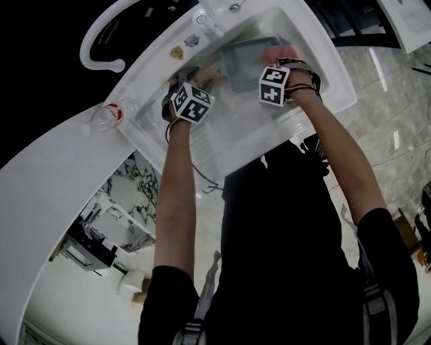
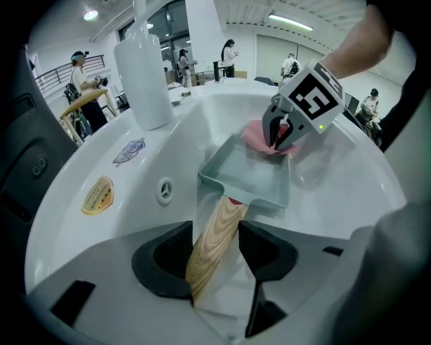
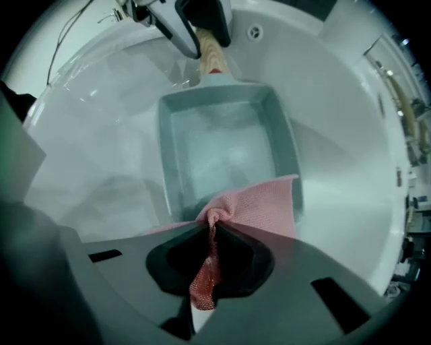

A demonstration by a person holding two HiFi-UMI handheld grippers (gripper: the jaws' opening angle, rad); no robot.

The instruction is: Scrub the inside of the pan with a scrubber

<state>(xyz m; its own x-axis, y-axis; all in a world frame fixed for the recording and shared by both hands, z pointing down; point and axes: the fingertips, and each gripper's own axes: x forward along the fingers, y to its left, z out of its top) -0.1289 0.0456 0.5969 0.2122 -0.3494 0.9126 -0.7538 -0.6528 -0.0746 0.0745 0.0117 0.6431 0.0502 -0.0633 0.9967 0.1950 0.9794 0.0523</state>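
A square pale-green pan lies in the white sink. Its wooden handle runs between the jaws of my left gripper, which is shut on it. My right gripper is shut on a pink mesh scrubber cloth. The cloth hangs over the pan's rim on the side opposite the handle.
A white faucet column stands at the sink's back rim. The overflow hole and two stickers sit on the sink wall. A plastic bottle lies on the white counter. People stand in the room behind.
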